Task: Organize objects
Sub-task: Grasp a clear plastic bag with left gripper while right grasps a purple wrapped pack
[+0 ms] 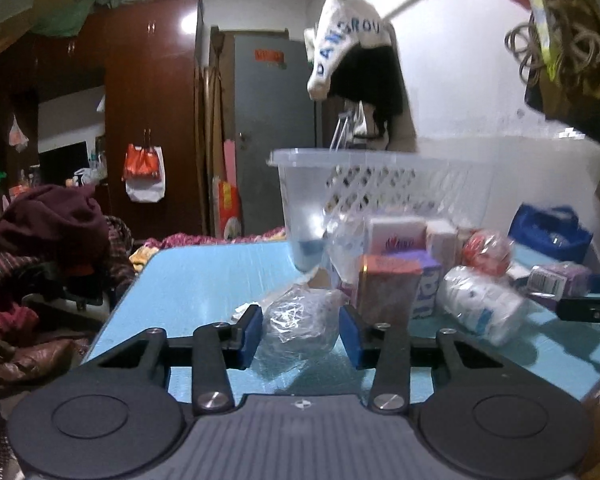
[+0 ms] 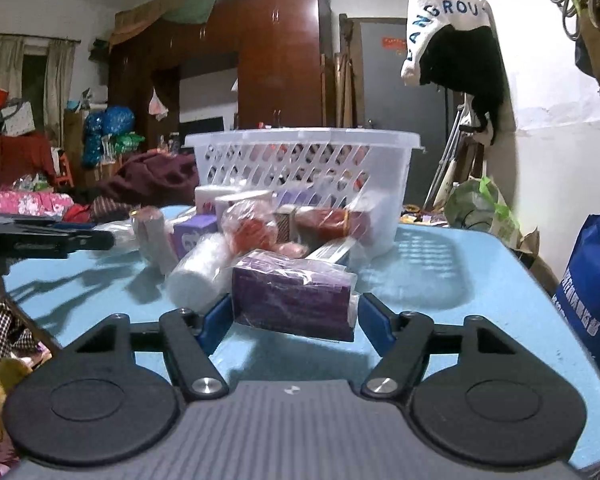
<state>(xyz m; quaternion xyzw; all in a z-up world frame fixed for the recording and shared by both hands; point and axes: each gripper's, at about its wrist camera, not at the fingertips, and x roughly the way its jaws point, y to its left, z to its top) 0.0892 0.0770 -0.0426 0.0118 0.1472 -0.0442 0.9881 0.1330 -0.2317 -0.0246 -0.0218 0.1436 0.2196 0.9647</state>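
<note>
Blur smears the pile at the table's (image 1: 204, 280) far end, so most labels are unreadable. My left gripper (image 1: 300, 330) is clamped on a crinkled plastic bundle (image 1: 300, 320) at 6 o'clock of the pile; its contents stay hidden under the glare. My right gripper (image 2: 294, 322) grasps a wrapped purple box (image 2: 292, 296) (lower edge lost in shadow), lifted clear of the table. The white basket (image 2: 300, 160) stands at 12 o'clock behind the clutter, its base covered by boxes.

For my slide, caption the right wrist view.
Right gripper brackets a wrapped purple box before the white basket.
</note>
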